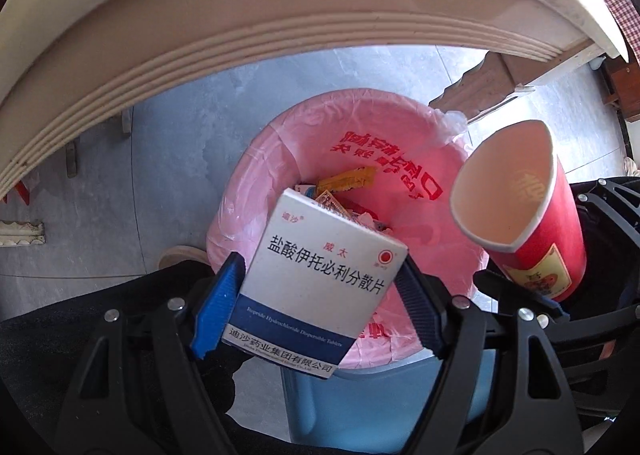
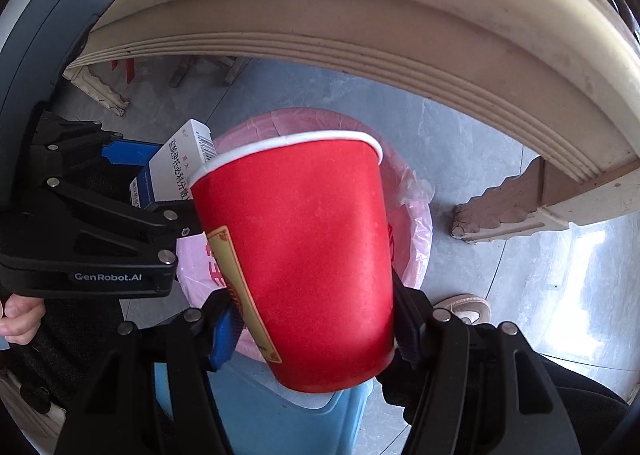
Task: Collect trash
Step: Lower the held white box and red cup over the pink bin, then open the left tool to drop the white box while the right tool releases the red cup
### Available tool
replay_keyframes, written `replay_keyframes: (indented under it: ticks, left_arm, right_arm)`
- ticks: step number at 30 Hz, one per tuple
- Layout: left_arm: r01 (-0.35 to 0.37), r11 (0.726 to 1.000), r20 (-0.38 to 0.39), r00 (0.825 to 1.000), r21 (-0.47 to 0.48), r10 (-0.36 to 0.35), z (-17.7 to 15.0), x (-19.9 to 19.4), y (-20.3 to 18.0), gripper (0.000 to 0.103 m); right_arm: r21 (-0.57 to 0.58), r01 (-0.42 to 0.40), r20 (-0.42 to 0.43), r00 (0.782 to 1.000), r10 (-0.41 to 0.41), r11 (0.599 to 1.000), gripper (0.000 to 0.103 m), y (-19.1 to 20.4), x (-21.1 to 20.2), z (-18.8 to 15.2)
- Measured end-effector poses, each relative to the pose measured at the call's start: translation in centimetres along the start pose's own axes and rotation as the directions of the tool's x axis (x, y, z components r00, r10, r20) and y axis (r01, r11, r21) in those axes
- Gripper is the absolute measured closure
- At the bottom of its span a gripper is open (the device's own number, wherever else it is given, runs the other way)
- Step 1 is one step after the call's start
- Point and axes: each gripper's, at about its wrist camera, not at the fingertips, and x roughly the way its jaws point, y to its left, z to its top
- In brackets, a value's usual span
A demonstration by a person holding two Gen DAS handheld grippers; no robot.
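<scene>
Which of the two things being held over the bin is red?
The paper cup in the right gripper is red with a white rim. The other thing, the medicine box in the left gripper, is white and blue.

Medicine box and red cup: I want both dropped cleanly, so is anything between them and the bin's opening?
Nothing visible blocks them. The medicine box in the left hand-held gripper and the red cup in the right hand-held gripper hang over the open pink-lined bin, which holds only some wrappers.

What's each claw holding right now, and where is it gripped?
Left claw clamps the white medicine box across its two side edges. Right claw squeezes the red paper cup near its base.
</scene>
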Motion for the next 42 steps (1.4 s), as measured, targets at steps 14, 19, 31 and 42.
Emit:
replay_keyframes:
  ticks: [14, 19, 31, 42]
  left_arm:
    - [0.004, 1.0, -0.096, 0.995, -0.022, -0.006, 1.1, 4.3, 0.5, 0.029]
    - [0.007, 0.999, -0.147, 0.989, -0.048, -0.014, 1.4, 6.0, 0.7, 0.029]
    - [-0.036, 0.998, -0.191, 0.981, -0.05, 0.026, 1.4, 7.2, 0.8, 0.027]
    - [-0.057, 0.996, -0.234, 0.971, -0.064, 0.04, 1.3, 7.8, 1.2, 0.02]
  right_arm:
    - [0.042, -0.037, -0.103, 0.994, 0.041, 0.998, 0.041, -1.3, 4.8, 0.7]
    - [0.042, -0.031, -0.129, 0.991, 0.036, 0.999, 0.041, -1.2, 6.3, 1.0]
    - [0.031, -0.026, -0.152, 0.988, 0.031, 0.999, 0.04, -1.3, 7.7, 1.0]
    - [-0.01, -0.007, -0.15, 0.989, 0.005, 1.0, 0.026, -0.6, 7.7, 1.1]
